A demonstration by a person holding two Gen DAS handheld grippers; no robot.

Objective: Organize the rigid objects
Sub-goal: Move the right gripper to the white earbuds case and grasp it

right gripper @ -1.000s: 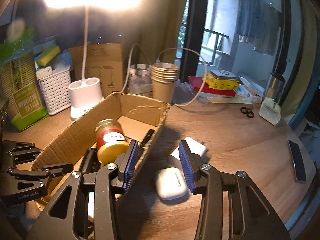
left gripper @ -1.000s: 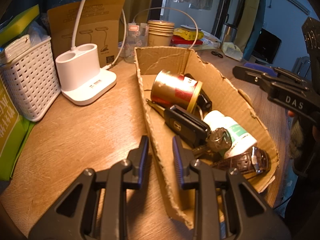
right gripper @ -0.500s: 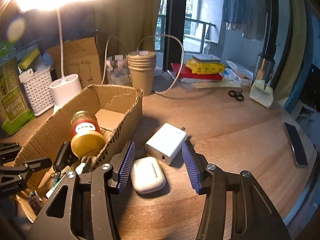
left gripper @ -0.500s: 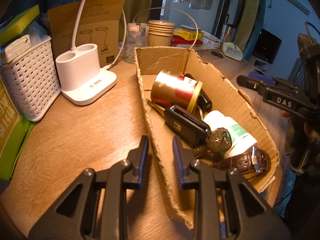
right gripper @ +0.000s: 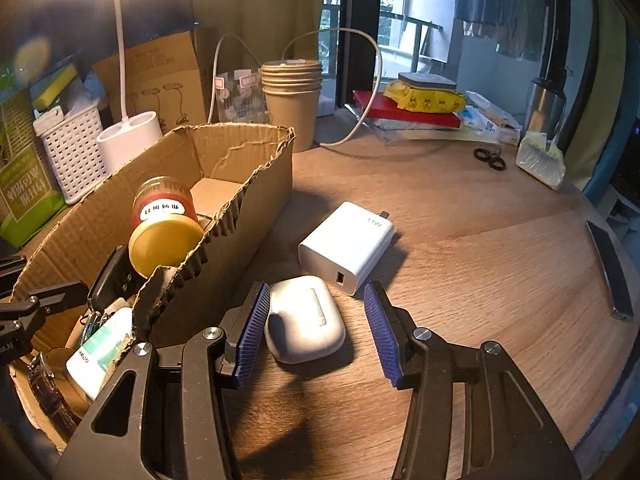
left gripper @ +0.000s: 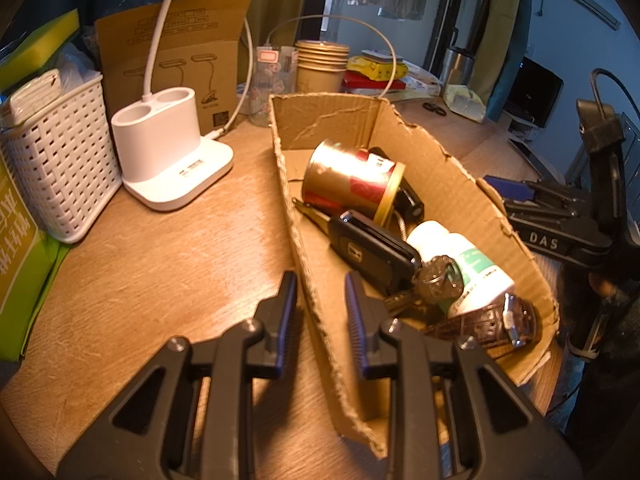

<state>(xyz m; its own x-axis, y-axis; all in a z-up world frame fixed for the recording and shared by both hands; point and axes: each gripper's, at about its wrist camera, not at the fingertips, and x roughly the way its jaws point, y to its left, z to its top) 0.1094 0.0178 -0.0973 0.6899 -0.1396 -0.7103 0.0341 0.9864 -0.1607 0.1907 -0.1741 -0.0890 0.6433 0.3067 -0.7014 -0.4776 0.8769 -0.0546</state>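
Observation:
A torn cardboard box holds a red jar with a gold lid, a black car key, a white bottle and a brown watch. My left gripper straddles the box's near wall, jaws narrowly apart, not touching it. My right gripper is open, its fingers on either side of a white earbud case on the table. A white charger lies just beyond the case.
A white lamp base, a white basket, a cardboard package and stacked paper cups stand at the back. Scissors, books and a dark flat bar lie to the right.
My right gripper has moved right and down from the box to the earbud case, and its jaws have widened around it. My left gripper has stayed at the box wall.

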